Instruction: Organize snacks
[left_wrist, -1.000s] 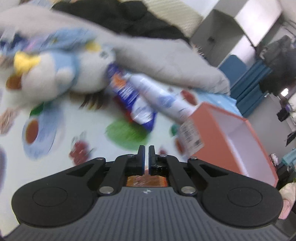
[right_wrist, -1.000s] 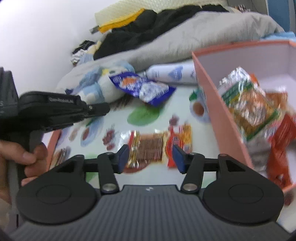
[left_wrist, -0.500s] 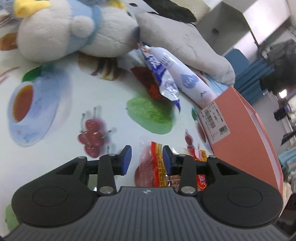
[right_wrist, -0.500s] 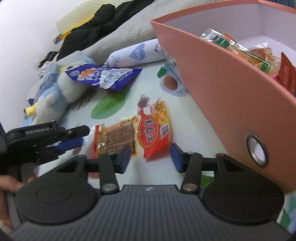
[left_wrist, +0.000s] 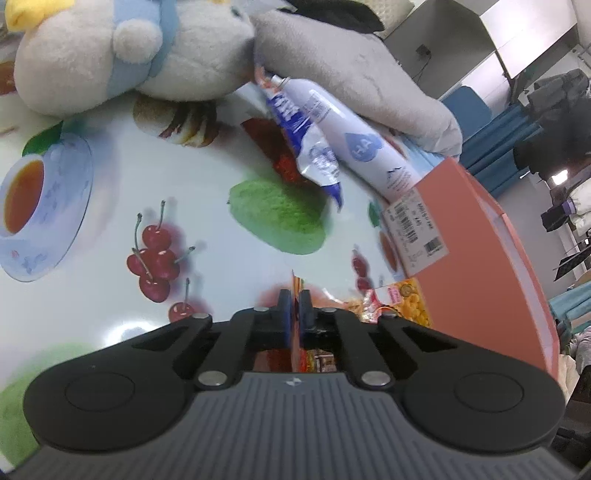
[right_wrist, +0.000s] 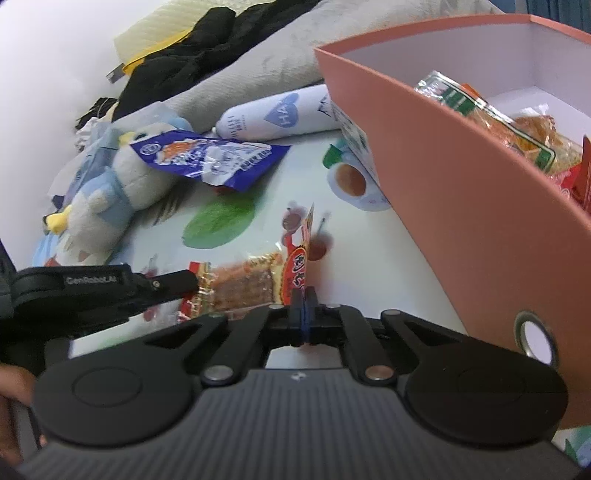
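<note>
My left gripper is shut on the edge of a brown snack packet that lies on the fruit-print cloth; the gripper also shows in the right wrist view. My right gripper is shut on a red and yellow snack packet, pinched upright by its edge; it also shows in the left wrist view. The salmon-pink box stands to the right and holds several snack packets. A blue snack bag leans on a plush penguin.
A white tube with a blue heart lies behind the blue bag, against the box. A grey blanket and dark clothes pile at the back. The fruit-print cloth covers the surface.
Both grippers were open half a second ago and have shut, the left on the brown packet, the right on the red and yellow packet, which now stands on edge.
</note>
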